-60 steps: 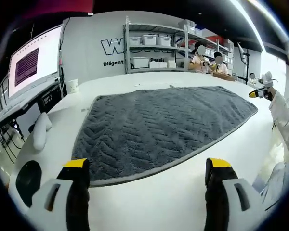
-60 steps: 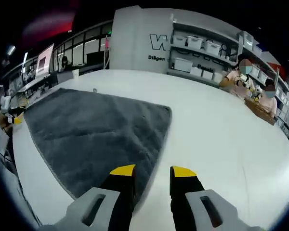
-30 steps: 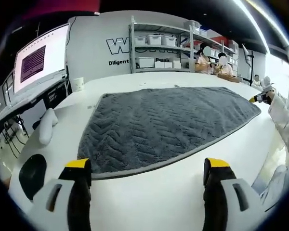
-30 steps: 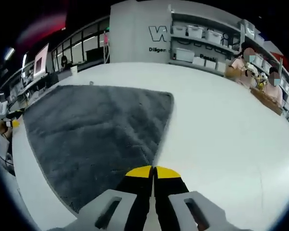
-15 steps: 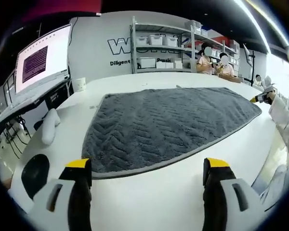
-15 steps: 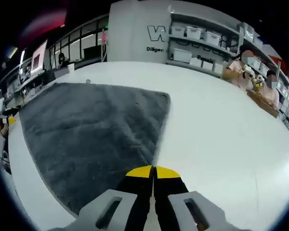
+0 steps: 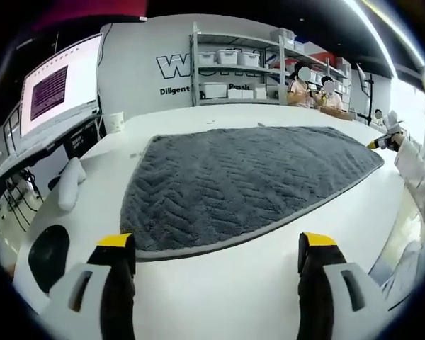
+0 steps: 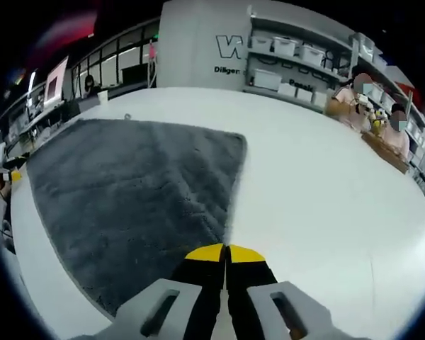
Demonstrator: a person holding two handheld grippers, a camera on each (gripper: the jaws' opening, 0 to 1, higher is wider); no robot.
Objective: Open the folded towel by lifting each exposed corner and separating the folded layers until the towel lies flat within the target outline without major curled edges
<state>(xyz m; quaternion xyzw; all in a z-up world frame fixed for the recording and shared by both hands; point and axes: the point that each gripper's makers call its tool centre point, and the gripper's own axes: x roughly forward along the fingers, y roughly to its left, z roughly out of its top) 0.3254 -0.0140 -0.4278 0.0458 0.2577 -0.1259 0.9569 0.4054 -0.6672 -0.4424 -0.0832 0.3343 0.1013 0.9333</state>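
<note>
Left gripper view, left to right: a dark round object (image 7: 48, 259) sits at lower left on the white surface (image 7: 219, 280), with a white rolled item (image 7: 65, 185) above it near the surface's left edge and a white cup (image 7: 114, 123) further up. The grey towel (image 7: 241, 180) fills the centre of the frame, spread in a single visible layer with its herringbone pile up; its bound near edge runs from lower left to mid right, lying close to the surface with no curl that I can make out. The left hand-held gripper (image 7: 215, 258) sits at the bottom of the frame with jaws wide apart, released, just short of that near edge; judged as parked clear so as not to drag the cloth. At far right the right hand-held gripper (image 7: 382, 142) is near the towel's far corner. Right gripper view: towel (image 8: 127, 202) occupies the left and centre, its side edge running down toward the bottom centre, where the right hand-held gripper (image 8: 226, 253) is clenched, yellow tips together at that edge; whether cloth is pinched between them cannot be told. Bare surface (image 8: 340, 212) to the right gives ample room to draw the edge outward. No target outline is discernible.
</note>
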